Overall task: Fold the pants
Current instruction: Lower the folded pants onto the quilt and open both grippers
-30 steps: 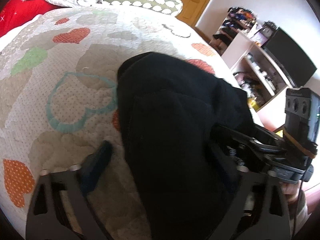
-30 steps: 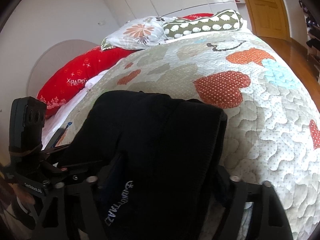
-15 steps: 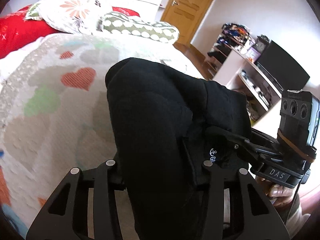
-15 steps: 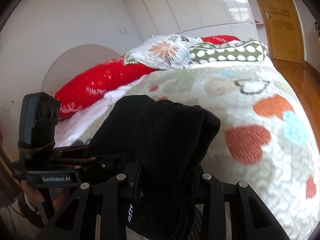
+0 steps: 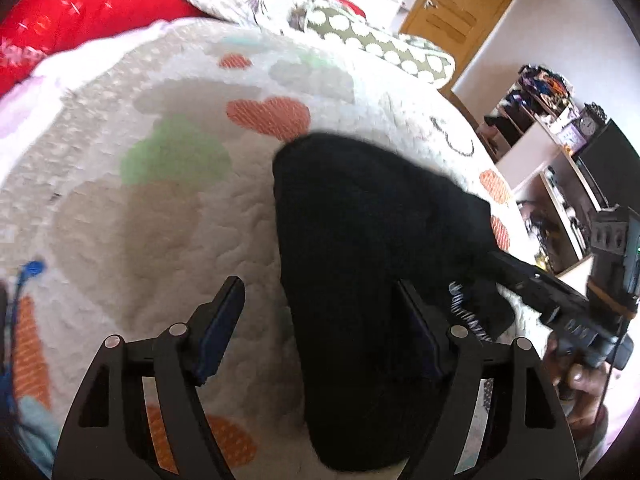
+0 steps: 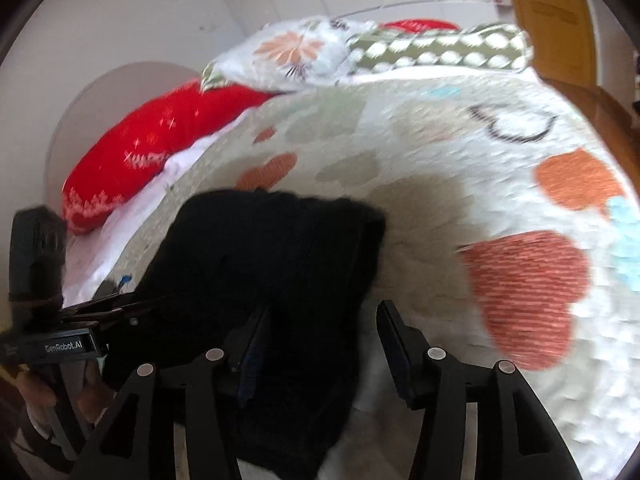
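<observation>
The black pants (image 5: 360, 240) lie in a folded bundle on the heart-patterned quilt (image 5: 140, 220). My left gripper (image 5: 316, 296) straddles their near left edge with its jaws opening. The cloth rests against the right pad, and the left finger (image 5: 224, 312) stands apart over bare quilt. In the right wrist view the pants (image 6: 272, 256) sit between the jaws of my right gripper (image 6: 322, 316), which are also opening. There the cloth touches the left pad, and the right finger (image 6: 394, 340) is free. Each view shows the other gripper at the bundle's side.
A red pillow (image 6: 148, 152), a floral pillow (image 6: 292, 52) and a green dotted bolster (image 6: 440, 48) lie at the head of the bed. A wooden door (image 5: 452, 16) and open shelves (image 5: 540, 148) with a dark screen stand on the right. A hand (image 5: 576, 376) holds the right gripper.
Half a second ago both grippers were shut on the raised pants. Now both sets of jaws have spread apart, and the bundle has come down onto the quilt.
</observation>
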